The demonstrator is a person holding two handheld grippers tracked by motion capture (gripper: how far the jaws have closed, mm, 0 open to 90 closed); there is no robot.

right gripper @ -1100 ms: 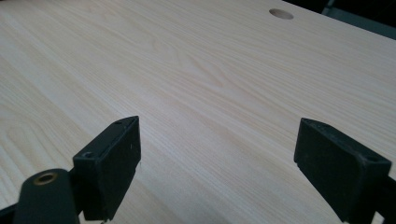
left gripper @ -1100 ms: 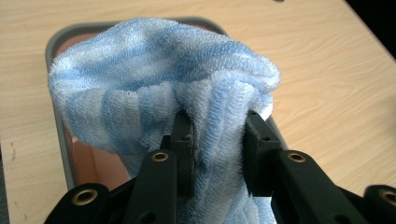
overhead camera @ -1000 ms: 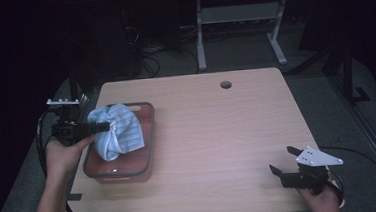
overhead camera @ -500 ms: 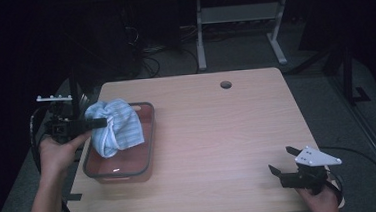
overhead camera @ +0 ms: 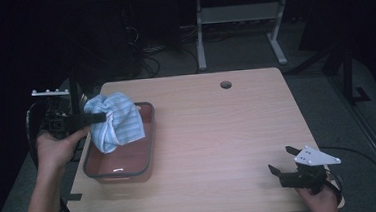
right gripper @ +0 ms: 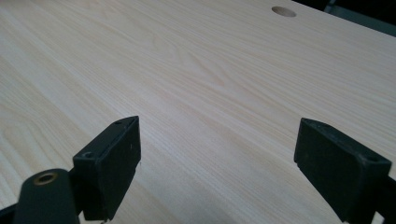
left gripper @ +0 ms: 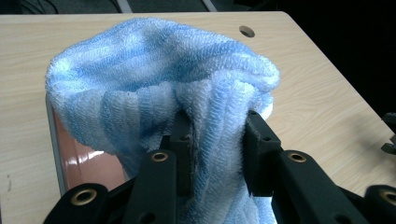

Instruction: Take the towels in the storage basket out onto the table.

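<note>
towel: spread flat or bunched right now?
Bunched. The towel hangs in a gathered clump over the container, pinched by the left gripper on a thick fold.

No readable text, label, brand, number or sign anywhere in view. Checked the towel, the tray, the tabletop and both grippers' bodies: all surfaces plain, no markings legible.

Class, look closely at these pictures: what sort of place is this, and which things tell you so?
Probably a lab or workshop, not a home: a plain wooden table with a cable hole, loose cables on the floor, and a metal frame behind.
</note>
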